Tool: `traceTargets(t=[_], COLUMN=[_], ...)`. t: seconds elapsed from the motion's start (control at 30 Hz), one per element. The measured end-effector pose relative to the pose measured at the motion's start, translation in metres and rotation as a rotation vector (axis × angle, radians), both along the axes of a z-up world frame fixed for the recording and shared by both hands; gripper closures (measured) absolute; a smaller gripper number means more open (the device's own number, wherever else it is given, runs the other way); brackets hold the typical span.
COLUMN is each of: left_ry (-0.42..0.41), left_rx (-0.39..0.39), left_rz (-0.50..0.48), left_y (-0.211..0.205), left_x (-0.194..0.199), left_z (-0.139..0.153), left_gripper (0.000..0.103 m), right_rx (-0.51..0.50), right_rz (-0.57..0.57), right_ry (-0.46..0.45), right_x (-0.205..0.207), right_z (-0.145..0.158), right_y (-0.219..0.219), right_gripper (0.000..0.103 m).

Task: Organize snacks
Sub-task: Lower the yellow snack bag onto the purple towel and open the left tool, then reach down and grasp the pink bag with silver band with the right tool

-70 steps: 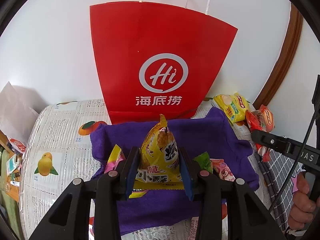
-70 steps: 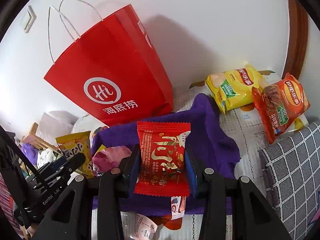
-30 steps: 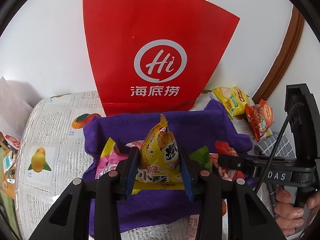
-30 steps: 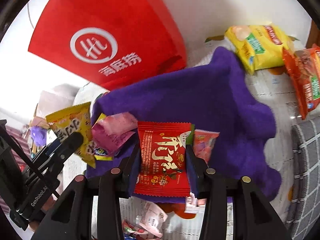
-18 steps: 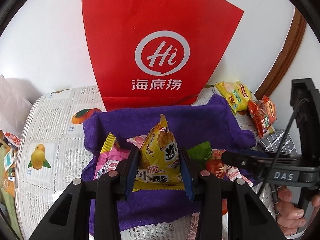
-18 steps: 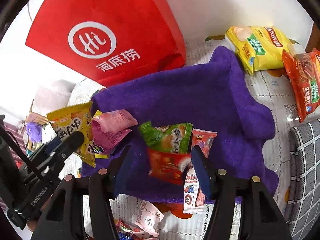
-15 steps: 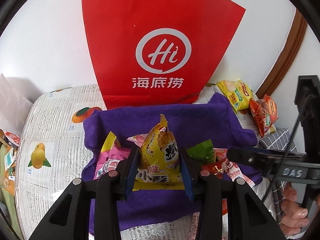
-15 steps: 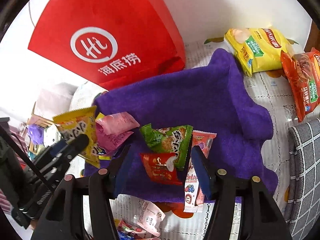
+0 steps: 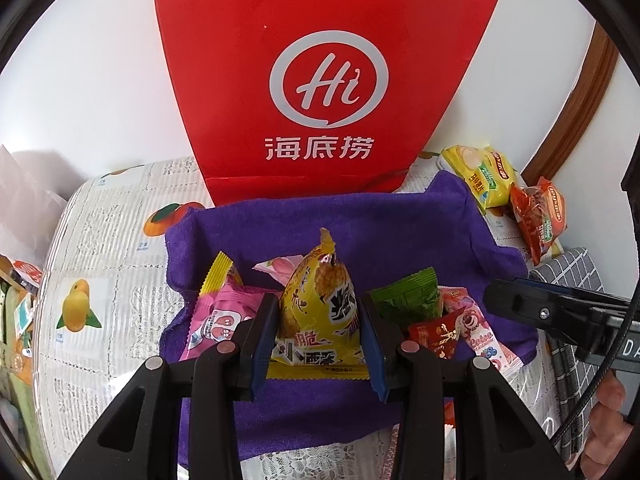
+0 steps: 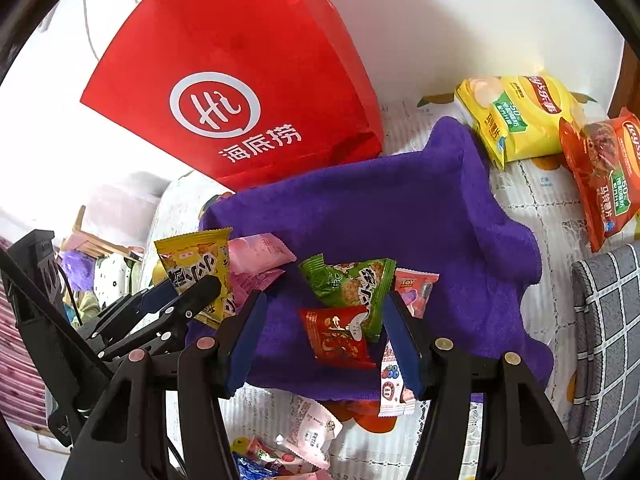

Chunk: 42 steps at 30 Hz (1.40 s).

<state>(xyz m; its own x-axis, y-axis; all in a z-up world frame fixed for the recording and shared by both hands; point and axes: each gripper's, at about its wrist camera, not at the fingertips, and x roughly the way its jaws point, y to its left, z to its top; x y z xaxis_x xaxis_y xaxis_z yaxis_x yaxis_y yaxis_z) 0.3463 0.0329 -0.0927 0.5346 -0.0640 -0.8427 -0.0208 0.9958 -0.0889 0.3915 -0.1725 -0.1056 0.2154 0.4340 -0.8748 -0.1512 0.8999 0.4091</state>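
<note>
Low in the left wrist view, our left gripper (image 9: 318, 340) clamps a yellow snack packet (image 9: 318, 320) upright above the purple towel (image 9: 400, 232). In the right wrist view, our right gripper (image 10: 322, 344) holds nothing, its jaws standing apart around a red packet (image 10: 336, 338) lying on the towel at lower centre, beside a green packet (image 10: 352, 284). A red paper bag (image 10: 224, 80) fills the upper left.

I'm counting one red paper bag (image 10: 240, 92), one purple towel (image 10: 400, 216), two chip bags: one yellow (image 10: 520, 116), one orange-red (image 10: 604, 172). I'm seeing five small packets at the towel: yellow (image 9: 316, 320), green (image 10: 348, 284), red (image 10: 336, 336), two pink (image 10: 256, 256) (image 9: 216, 316). One long stick packet (image 10: 394, 376).
</note>
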Motion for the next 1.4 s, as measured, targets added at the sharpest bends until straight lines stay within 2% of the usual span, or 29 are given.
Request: traceTargets(t=[0.2,0.37,0.5,0.63,0.93,1.03,1.13,1.23,1.4], left_ry=[0.018,0.034,0.024,0.003,-0.032,-0.053,-0.064,-0.075,-0.105], left_rx=[0.023,0.031,0.021,0.020,0.042,0.045,0.033,0.026,0.048], left_rz=[0.019,0.040,0.051,0.066,0.093,0.087,0.078,0.068,0.043], left_y=[0.003,0.007,0.012,0.017,0.022,0.022,0.022,0.020,0.015], left_x=[0.002,0.002,0.001,-0.002,-0.009,-0.013,-0.018,-0.023,-0.037], left_z=[-0.002,0.001,0.006,0.013,0.029,0.038,0.044,0.051,0.068], left_gripper=[0.064,0.056,0.045,0.043,0.043,0.043,0.042,0.042,0.042], right_rx=[-0.017,-0.031,-0.043,-0.048,-0.085,-0.107,-0.110,-0.121,-0.144], right_rz=[0.010,0.035,0.042,0.046,0.022,0.020,0.046,0.102,0.093], right_ry=[-0.003,-0.022,-0.040,-0.055,-0.194,-0.250,-0.259,-0.257,-0.256], right_x=[0.000,-0.003,-0.005,-0.007,-0.022,-0.037,-0.062,-0.095,-0.147], right_z=[-0.001,0.000,0.003,0.007,0.035,0.045,0.047,0.041,0.023], right_y=[0.003,0.010,0.013,0.014,0.015,0.018,0.021,0.025,0.012], right_gripper=[0.043,0.043,0.043,0.043,0.043,0.043,0.043,0.043,0.043])
